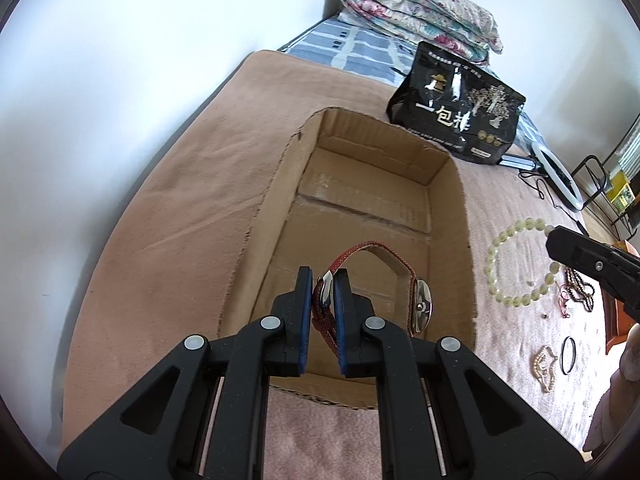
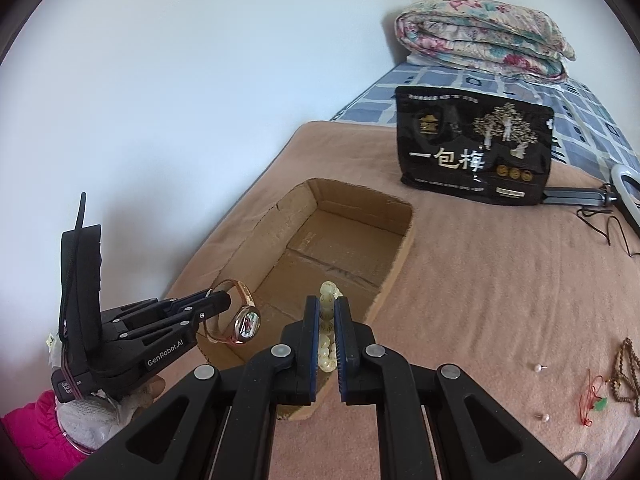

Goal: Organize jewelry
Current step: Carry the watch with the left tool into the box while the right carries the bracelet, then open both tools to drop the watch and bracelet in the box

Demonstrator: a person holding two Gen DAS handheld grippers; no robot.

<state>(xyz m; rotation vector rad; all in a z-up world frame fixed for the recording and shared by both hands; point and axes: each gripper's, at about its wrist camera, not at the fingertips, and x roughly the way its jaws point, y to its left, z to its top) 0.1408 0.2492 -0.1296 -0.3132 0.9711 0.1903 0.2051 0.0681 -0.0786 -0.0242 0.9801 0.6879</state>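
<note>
Covering most of both views, the bed [image 2: 500, 280] wears a pinkish-tan blanket, with a blue checked sheet [image 2: 440, 80] at its far end. A folded floral quilt [image 2: 480, 36] lies on that sheet against the wall. In front of it a black snack bag [image 2: 472, 148] with white characters stands upright on the blanket. An open cardboard box [image 1: 456, 216] sits nearer, close to the wall side of the bed, its floor bare.

The left gripper [image 1: 323, 300] is clamped on the red strap of a wristwatch [image 1: 421, 304], which hangs over the near part of the box with its round face tilted to one side. The right gripper [image 2: 327, 320] is closed on a pale green bead bracelet [image 2: 329, 292], holding it above the box's near right corner; in the left wrist view the bracelet's loop hangs open beside the box.

Small pieces lie on the blanket to the right of the box: a brown bead string [image 2: 626, 376], a red cord [image 2: 592, 396], a pearl strand [image 1: 544, 362], a thin dark ring [image 1: 568, 355] and two loose pearl studs [image 2: 538, 368].
</note>
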